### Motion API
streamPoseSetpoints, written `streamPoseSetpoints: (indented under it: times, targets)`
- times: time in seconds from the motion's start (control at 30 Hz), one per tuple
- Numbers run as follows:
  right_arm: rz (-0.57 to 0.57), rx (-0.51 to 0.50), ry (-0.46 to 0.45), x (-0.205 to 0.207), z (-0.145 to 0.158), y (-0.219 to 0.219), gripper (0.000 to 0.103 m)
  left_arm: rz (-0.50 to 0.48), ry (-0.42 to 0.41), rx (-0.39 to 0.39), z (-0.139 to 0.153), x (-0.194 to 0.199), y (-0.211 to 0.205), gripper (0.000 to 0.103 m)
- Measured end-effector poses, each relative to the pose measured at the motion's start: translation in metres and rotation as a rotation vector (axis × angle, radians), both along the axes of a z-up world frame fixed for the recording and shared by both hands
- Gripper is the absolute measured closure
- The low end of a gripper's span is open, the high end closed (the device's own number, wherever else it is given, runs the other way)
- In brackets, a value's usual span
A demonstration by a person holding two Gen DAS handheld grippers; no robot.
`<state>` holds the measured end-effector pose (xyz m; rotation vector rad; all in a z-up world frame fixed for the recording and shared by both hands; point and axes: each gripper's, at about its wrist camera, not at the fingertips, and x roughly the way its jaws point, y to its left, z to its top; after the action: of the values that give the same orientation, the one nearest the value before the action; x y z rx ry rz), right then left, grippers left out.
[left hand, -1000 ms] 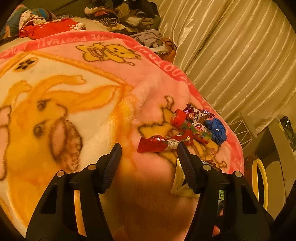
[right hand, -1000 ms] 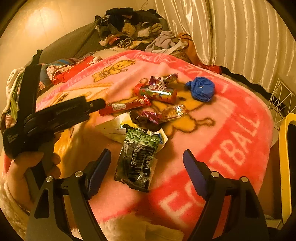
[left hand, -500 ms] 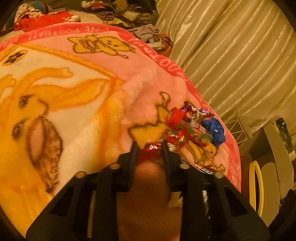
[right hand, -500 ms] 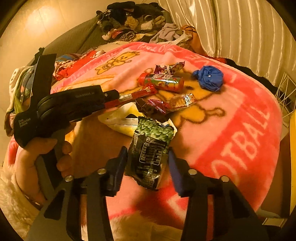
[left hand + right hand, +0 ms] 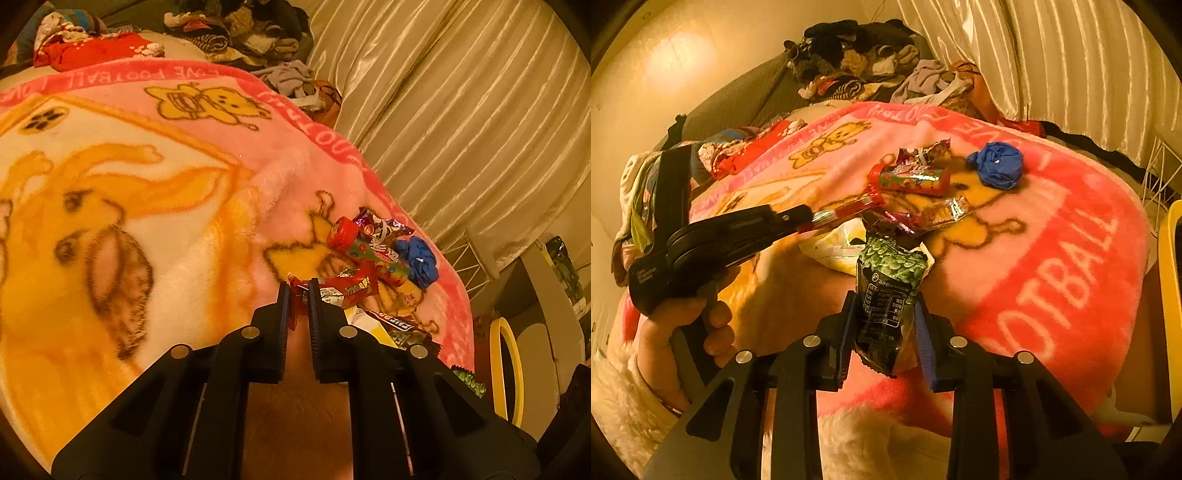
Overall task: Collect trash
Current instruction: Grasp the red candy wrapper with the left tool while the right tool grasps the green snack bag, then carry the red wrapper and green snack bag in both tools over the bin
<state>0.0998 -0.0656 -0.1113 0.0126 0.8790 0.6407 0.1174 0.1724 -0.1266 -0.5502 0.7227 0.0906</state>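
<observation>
1. Left gripper (image 5: 297, 291): jaws narrow, pinched on the near end of a red bar wrapper (image 5: 345, 288). In the right view the wrapper (image 5: 849, 210) sticks out past the tips toward the pile; whether its far end has left the blanket (image 5: 147, 206) I cannot tell

2. Middle of the pile, nothing holding it: a yellow-white packet (image 5: 836, 245) just beside the right gripper's bag, dark and foil wrappers (image 5: 923, 218) in a heap, a candy tube (image 5: 910, 181) with red caps lying on its side, a purple wrapper (image 5: 923, 153) behind the tube

3. Right gripper (image 5: 884, 325): jaws part closed on the lower half of a green bag (image 5: 888, 291), which stands up between the fingers; its top is next to the heap

4. Far right: a blue wad (image 5: 997, 166) sits apart from the tube, untouched

5. Progress, judged: early. Two pieces gripped, neither put away. No bin or bag for the trash is clearly in view; a yellow rim (image 5: 1171, 295) at the bed's right edge may be one, unconfirmed

6. Left to do: drop off both held pieces, then clear the packet, wrappers, tube and wad
</observation>
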Motion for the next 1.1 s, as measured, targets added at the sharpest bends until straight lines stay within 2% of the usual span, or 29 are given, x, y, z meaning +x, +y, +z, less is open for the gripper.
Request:
streamPoseSetpoints:
  times: [0.5,1.1]
  targets:
    - [-0.021,0.016,-0.068,-0.011,0.018,-0.01,0.074,-0.019,-0.09,0.035,0.039,-0.017,-0.008,0.098]
    - [-0.098,0.05,-0.098,-0.003,0.03,-0.044,0.074,-0.091,-0.125,0.07,0.058,-0.015,-0.041,0.098]
